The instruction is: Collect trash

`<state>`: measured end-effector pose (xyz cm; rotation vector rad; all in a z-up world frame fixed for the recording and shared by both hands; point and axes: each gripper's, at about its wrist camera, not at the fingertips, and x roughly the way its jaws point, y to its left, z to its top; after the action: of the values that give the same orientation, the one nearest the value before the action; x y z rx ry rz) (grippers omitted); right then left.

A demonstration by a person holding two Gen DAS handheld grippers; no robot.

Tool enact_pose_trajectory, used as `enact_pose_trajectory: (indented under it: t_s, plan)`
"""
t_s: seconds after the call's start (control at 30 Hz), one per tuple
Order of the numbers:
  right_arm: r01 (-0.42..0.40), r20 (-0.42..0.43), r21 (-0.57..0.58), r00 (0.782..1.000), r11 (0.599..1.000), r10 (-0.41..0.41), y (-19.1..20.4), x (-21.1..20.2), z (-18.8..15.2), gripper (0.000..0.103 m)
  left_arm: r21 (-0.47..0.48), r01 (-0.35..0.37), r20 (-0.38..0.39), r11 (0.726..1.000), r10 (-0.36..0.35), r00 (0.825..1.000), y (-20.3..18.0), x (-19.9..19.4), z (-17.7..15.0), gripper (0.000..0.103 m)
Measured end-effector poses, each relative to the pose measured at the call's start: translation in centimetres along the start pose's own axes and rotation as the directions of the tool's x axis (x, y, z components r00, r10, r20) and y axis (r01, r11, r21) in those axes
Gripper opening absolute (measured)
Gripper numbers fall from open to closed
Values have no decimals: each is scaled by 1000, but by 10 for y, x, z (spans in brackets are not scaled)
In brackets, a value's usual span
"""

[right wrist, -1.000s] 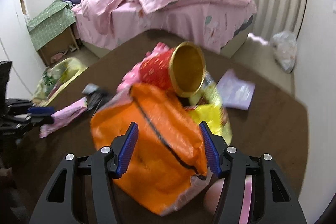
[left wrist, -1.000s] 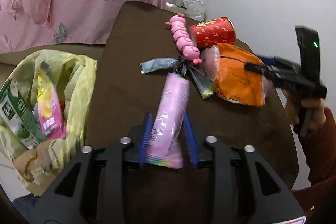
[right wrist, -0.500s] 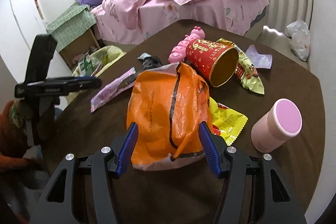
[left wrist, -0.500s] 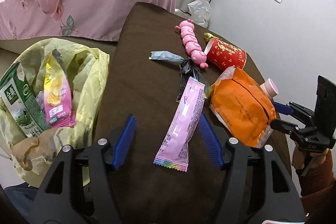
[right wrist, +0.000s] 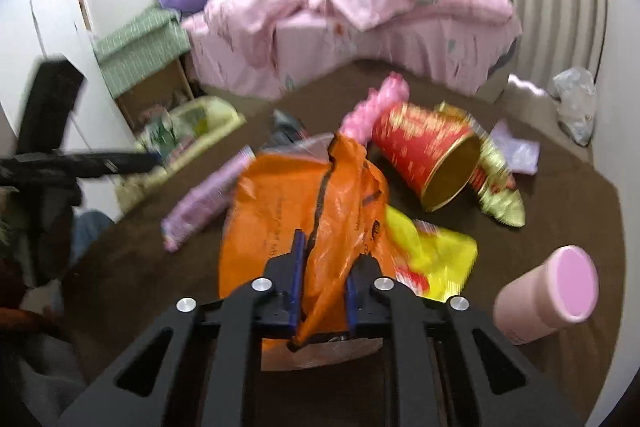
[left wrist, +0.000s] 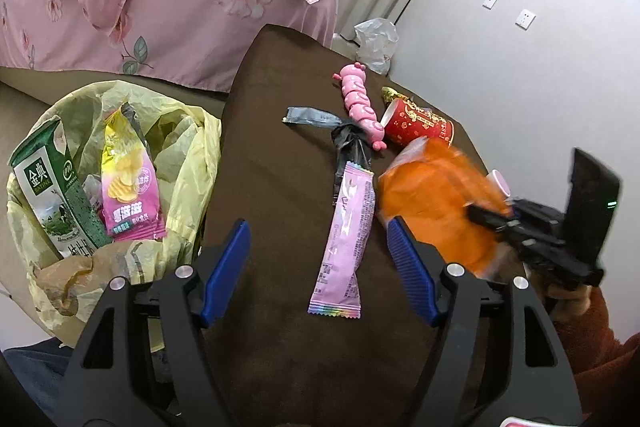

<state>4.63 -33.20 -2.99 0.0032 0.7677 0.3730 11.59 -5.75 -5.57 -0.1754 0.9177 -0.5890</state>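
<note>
the orange bag (right wrist: pixel 304 211), loose between spread jaws half a second ago, is now pinched at its near fold by the right gripper (right wrist: pixel 322 291), so it looks ready to carry to the yellow trash bag (left wrist: pixel 188 163), while the left gripper (left wrist: pixel 316 267) has opened wide, the pink wrapper (left wrist: pixel 348 239) lying free between its jaws.

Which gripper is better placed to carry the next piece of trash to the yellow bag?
Right. The right gripper is shut on the orange plastic bag; the left gripper is open, holding nothing, above the pink wrapper.
</note>
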Motion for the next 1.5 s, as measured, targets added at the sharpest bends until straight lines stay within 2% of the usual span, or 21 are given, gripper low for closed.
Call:
enact_pose_trajectory:
  t_s: [0.1, 0.13, 0.2, 0.27, 0.33, 0.47, 0.63, 0.73, 0.8, 0.9, 0.97, 1.03, 1.1, 1.13, 1.2, 1.23, 1.3, 1.43, 1.5]
  plan:
    - [23, 60, 10, 998, 1000, -24, 0, -28, 4, 10, -8, 11, -16, 1000, -11, 1000, -1, 4, -5, 68]
    - [32, 82, 19, 996, 999, -34, -1, -40, 4, 10, -9, 19, -29, 1000, -19, 999, -3, 7, -6, 72]
    - [49, 109, 32, 993, 998, -52, -3, -57, 3, 10, -7, 56, -67, 998, -56, 996, -6, 13, -11, 85]
    - [74, 117, 42, 990, 996, -78, -4, -70, -2, 10, 6, 69, -98, 998, -68, 993, -10, 19, -16, 85]
    - [87, 105, 48, 990, 995, -92, -5, -77, -12, 10, 24, 56, -111, 998, -53, 992, -15, 25, -19, 85]
    - [94, 67, 67, 993, 993, -98, -7, -77, -31, 10, 75, -7, -85, 997, 14, 996, -24, 30, -16, 85]
    - [63, 69, 120, 995, 991, -72, -7, -81, -51, 10, 163, -55, -86, 985, 69, 994, -40, 45, -1, 76]
    - [56, 88, 83, 994, 995, -63, 5, -87, -51, 6, 198, -67, -102, 978, 89, 991, -50, 56, 6, 67]
    - [31, 110, 68, 993, 997, -39, 11, -95, -48, 6, 204, -66, -121, 977, 92, 988, -54, 61, 8, 51]
    - [-18, 163, 89, 987, 996, 3, 11, -112, -41, 6, 209, -58, -139, 976, 89, 986, -57, 65, 7, 37]
    - [-30, 185, 109, 983, 994, 9, 8, -122, -37, 6, 215, -50, -149, 975, 84, 985, -58, 64, 2, 34]
    - [-48, 163, 124, 986, 991, 27, 2, -121, -39, 6, 215, -47, -154, 975, 81, 985, -58, 61, -3, 34]
    - [-38, 129, 141, 991, 989, 20, -2, -117, -44, 9, 198, -41, -155, 979, 72, 985, -55, 54, -8, 34]
    - [-15, 101, 150, 995, 989, -1, -5, -114, -49, 14, 184, -40, -153, 982, 69, 986, -53, 50, -11, 34]
    - [7, 69, 160, 997, 987, -18, -10, -113, -59, 56, 156, -41, -147, 987, 64, 987, -48, 41, -13, 34]
    - [-3, 74, 166, 997, 986, -10, -13, -115, -66, 60, 145, -41, -142, 989, 61, 988, -46, 35, -14, 34]
    - [6, 67, 183, 998, 983, -19, -18, -119, -81, 60, 132, -42, -128, 990, 59, 990, -43, 25, -15, 36]
    - [100, -29, 240, 995, 966, -96, -28, -117, -109, 60, 123, -39, -102, 992, 52, 993, -43, 11, -17, 39]
    - [82, -44, 318, 996, 945, -72, -34, -112, -128, 60, 124, -33, -101, 992, 46, 994, -45, 10, -18, 42]
